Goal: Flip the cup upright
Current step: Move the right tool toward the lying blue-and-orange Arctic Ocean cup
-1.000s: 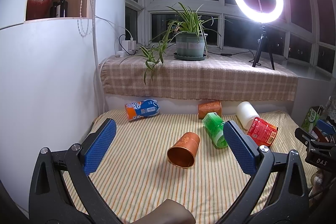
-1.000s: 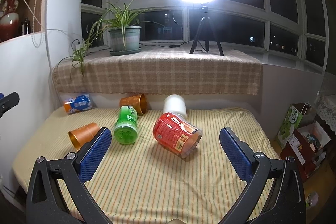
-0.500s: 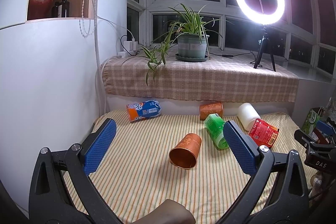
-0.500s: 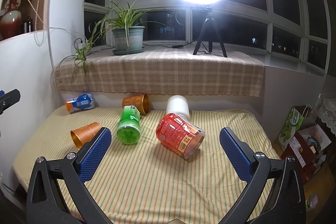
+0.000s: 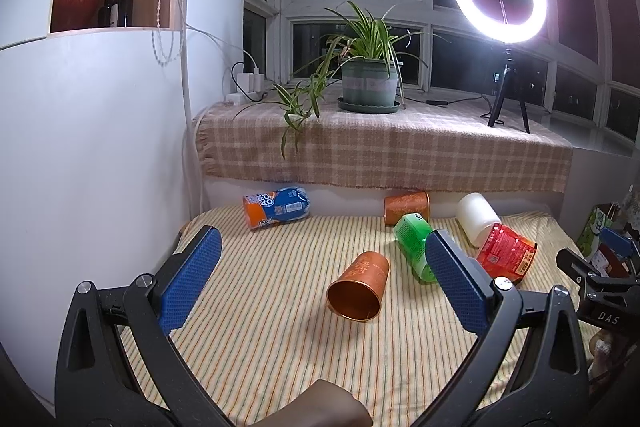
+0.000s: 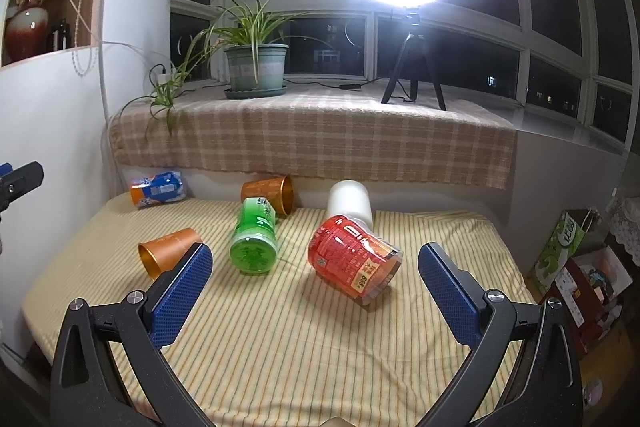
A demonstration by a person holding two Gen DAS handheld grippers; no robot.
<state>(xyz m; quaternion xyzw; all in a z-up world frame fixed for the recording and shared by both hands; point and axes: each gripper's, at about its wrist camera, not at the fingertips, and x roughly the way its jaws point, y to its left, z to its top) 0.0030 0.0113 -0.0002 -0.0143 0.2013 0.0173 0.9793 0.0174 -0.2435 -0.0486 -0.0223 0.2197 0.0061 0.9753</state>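
Observation:
Several cups lie on their sides on the striped cloth. An orange cup lies in the middle with its mouth toward me; it also shows in the right wrist view. A green cup, a red cup, a white cup, a second orange cup and a blue-orange cup lie further back. My left gripper is open and empty, above the near side of the first orange cup. My right gripper is open and empty, just in front of the red cup.
A checked cloth covers the window ledge behind the table, with a potted plant and a ring light on a tripod. A white cabinet wall stands at the left. Bags and boxes sit at the right.
Both views have shifted slightly, so the cups sit a little lower and to the right in the frames. No cup has moved and both grippers stay open.

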